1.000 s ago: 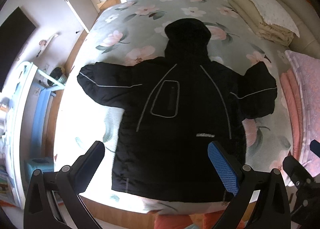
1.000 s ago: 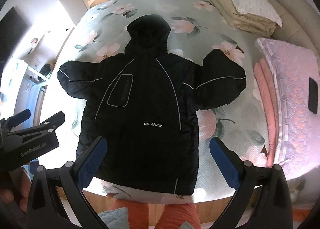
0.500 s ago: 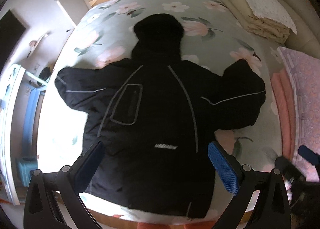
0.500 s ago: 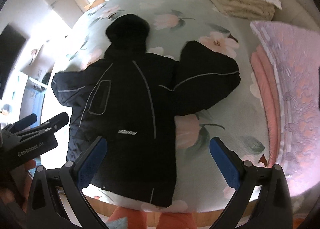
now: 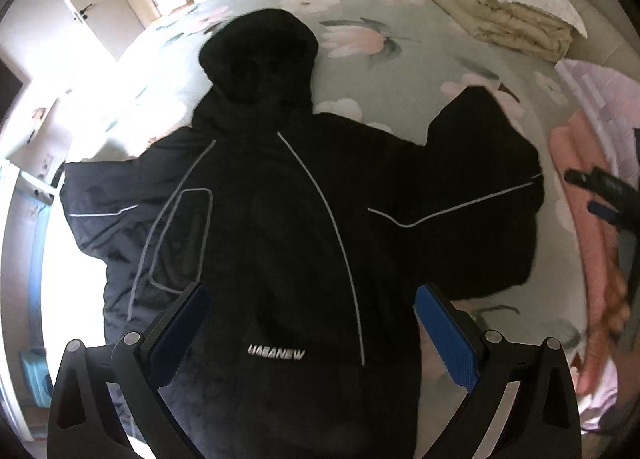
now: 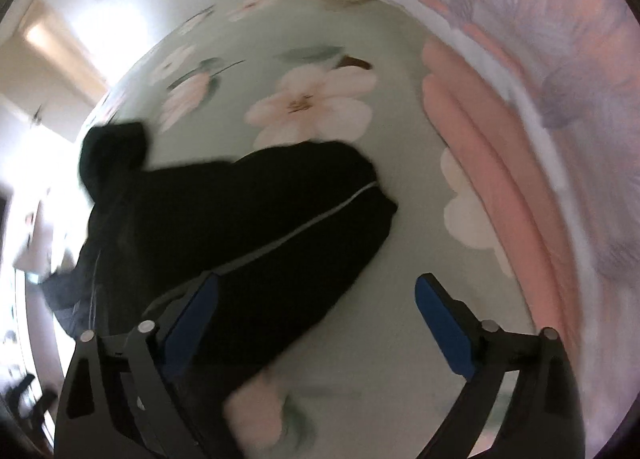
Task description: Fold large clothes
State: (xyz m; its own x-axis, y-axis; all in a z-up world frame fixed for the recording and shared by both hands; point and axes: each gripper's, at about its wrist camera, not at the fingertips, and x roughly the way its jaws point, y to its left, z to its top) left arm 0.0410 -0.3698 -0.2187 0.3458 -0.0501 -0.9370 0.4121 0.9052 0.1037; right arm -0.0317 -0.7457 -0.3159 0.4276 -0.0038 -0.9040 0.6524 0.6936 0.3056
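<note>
A black hooded jacket (image 5: 280,219) with grey piping lies flat, front up, on the floral bed (image 5: 392,71), sleeves spread to both sides. My left gripper (image 5: 312,323) is open and empty, hovering above the jacket's lower chest. My right gripper (image 6: 316,315) is open and empty, low over the bed next to the jacket's right sleeve (image 6: 280,219); its left finger is over the sleeve. The right gripper also shows in the left wrist view (image 5: 600,195), at the far right beyond the sleeve cuff.
A folded cream quilt (image 5: 492,15) lies at the bed's far right corner. Pink and lilac folded blankets (image 6: 520,139) run along the bed's right side. A door (image 5: 80,15) and furniture stand to the left of the bed.
Both grippers moved forward and to the right. The right gripper dropped low toward the right sleeve, its view now blurred. Both jaws stayed open.
</note>
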